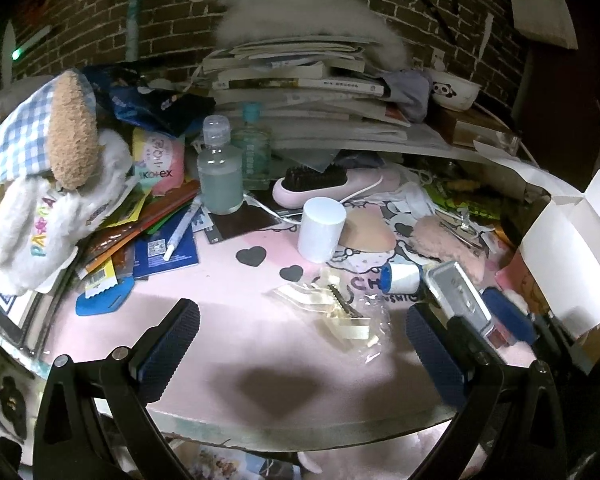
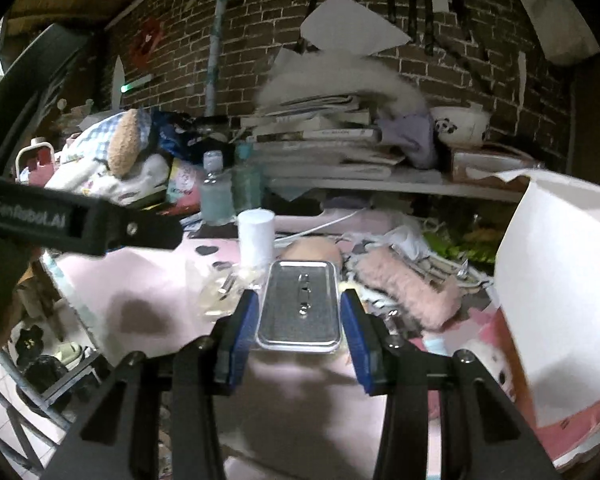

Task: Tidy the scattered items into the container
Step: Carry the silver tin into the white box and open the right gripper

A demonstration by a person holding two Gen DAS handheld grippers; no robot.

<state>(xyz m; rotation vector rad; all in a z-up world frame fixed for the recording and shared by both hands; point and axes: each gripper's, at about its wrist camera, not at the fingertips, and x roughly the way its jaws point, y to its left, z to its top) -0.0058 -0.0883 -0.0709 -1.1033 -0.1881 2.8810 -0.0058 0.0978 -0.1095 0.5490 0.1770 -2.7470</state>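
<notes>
Blue-padded fingers [image 2: 242, 320] of the right gripper [image 2: 300, 320] clamp a flat silver tin [image 2: 300, 306] from both sides; the tin lies level between the pads, lid up, raised above the pink table mat [image 2: 140, 280]. Right of this claw, near its outer finger, stands the white cardboard box [image 2: 556, 280] with its flaps up and its opening facing the claw. The left gripper [image 1: 300, 344] hovers low over the mat with its jaws spread wide and nothing between them; its arm crosses the left of the right-wrist view. Ahead of the left claw, just beyond the fingertips, lies a clear plastic packet [image 1: 340, 312] of cream strips, and farther ahead stands a white cylinder [image 1: 321, 228]. A bare strip of mat lies beneath the left claw, reaching to the near table edge [image 1: 300, 434]. Clutter bounds the far side: a plush toy [image 1: 60, 184] to the left, two clear bottles [image 1: 220, 168], a pink brush [image 1: 312, 188] and a book stack [image 1: 300, 92] against a dark brick wall [image 1: 172, 12].
</notes>
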